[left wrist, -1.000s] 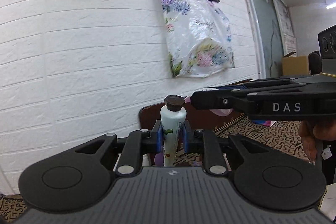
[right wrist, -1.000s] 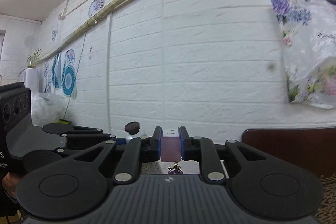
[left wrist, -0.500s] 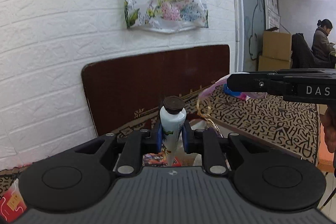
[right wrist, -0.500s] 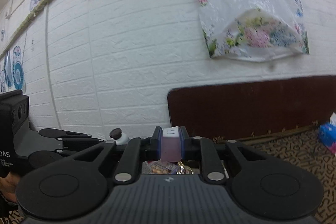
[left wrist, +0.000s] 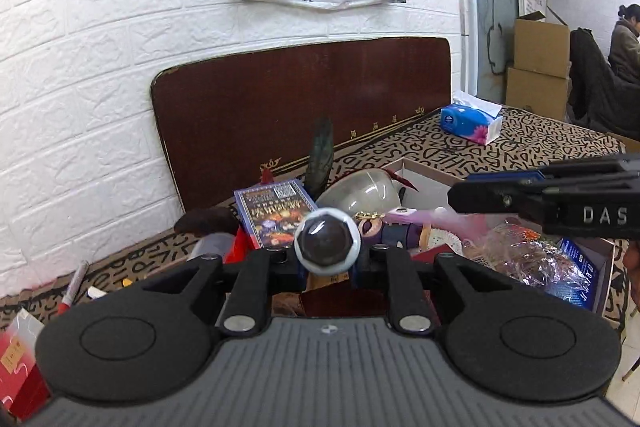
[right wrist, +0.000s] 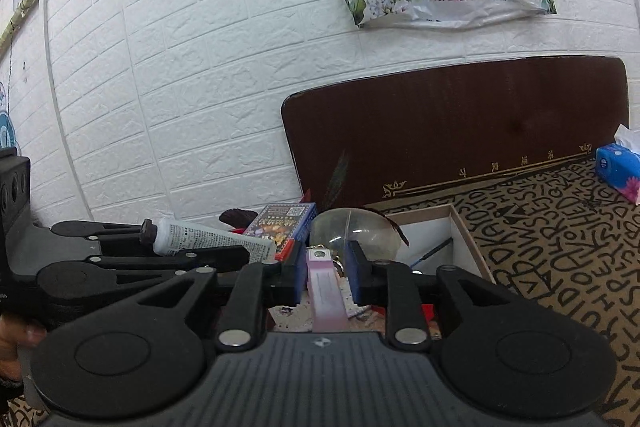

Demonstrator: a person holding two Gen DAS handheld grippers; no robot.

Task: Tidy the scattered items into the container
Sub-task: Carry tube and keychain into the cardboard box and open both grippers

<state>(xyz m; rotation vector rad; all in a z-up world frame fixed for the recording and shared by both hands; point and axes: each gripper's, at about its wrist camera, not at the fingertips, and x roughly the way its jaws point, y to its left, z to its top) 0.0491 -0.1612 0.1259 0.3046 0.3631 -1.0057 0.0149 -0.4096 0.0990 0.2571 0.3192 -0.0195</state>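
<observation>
Tube (left wrist: 327, 247) of cream, clamped between the left gripper (left wrist: 328, 269) fingers, lies horizontal, dark cap toward the camera, over the cardboard box (right wrist: 466, 235). Right gripper (right wrist: 323, 277) fingers are parted around a pink bar (right wrist: 326, 291).

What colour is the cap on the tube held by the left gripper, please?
Dark brown, on a white tube; it shows best in the left wrist view, between the left gripper fingers.

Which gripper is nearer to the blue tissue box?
Right. The right gripper hangs over the cardboard box, on the side of the tissue box; the left gripper is farther away beside it.
</observation>
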